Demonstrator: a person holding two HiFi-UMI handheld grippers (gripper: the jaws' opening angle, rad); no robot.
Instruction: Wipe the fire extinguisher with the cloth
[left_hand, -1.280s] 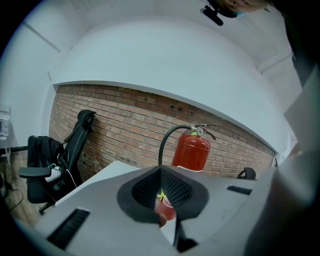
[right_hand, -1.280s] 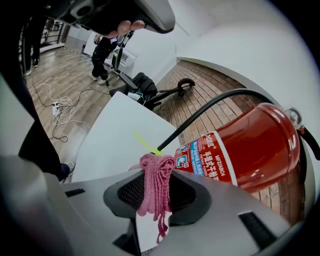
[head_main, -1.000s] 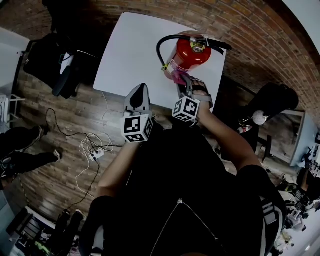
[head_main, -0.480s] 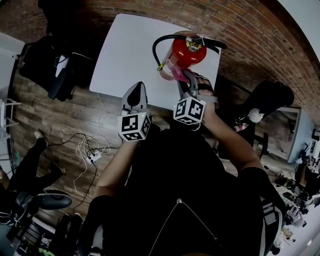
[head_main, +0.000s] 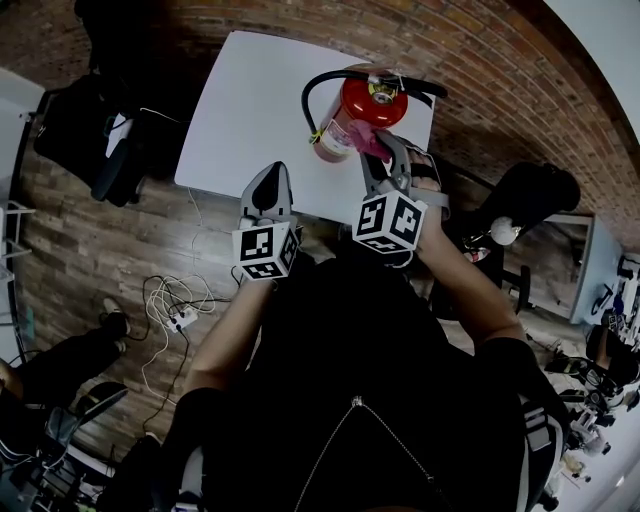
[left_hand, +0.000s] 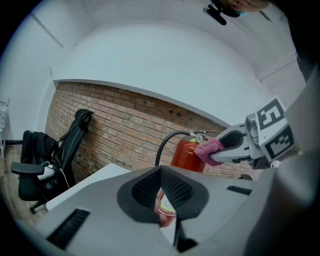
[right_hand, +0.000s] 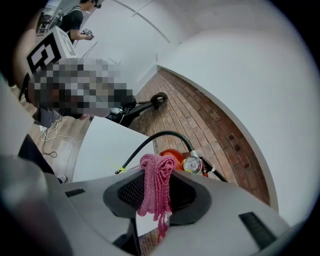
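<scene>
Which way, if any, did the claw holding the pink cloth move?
Yes: against the fire extinguisher, the right claw and cloth slid rightward, away from its base.

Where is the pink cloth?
The pink cloth is pinched in the right tool, right beside the red fire extinguisher on the white table.

you'll find no print you can read here: the label (head_main: 328, 142) low on the fire extinguisher (head_main: 365, 105), at your 12 o'clock, is too blurred, and its gauge (right_hand: 191, 164) shows no legible figures.
</scene>
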